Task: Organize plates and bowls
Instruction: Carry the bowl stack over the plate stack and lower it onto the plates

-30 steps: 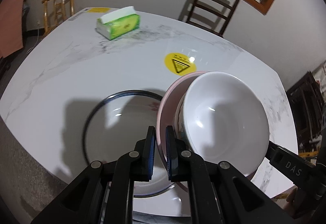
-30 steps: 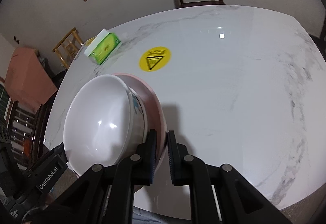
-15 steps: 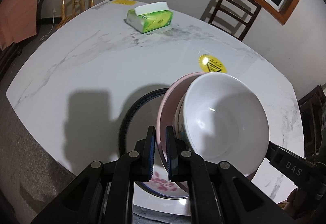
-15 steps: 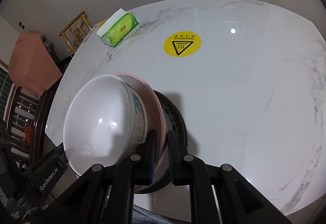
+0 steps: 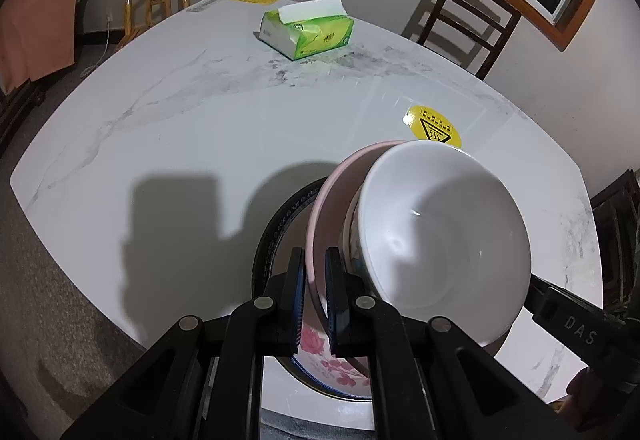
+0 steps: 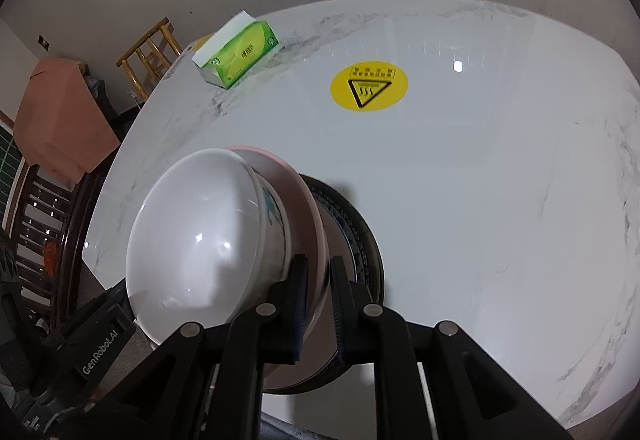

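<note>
Our left gripper [image 5: 315, 300] and right gripper [image 6: 318, 304] each pinch the pink plate [image 5: 320, 207] carrying the white bowl [image 5: 444, 252]. A second ago beside the dark-rimmed plate [image 5: 276, 228], the stack now hovers over it, ready for lowering.

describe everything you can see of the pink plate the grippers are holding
The pink plate is a pale pink, glossy, ceramic-looking dish. It carries a white bowl. The left gripper and the right gripper each clamp its rim from opposite sides between their fingers. It sits over a dark-rimmed plate with pink flowers on the marble table; whether they touch is unclear.
</note>
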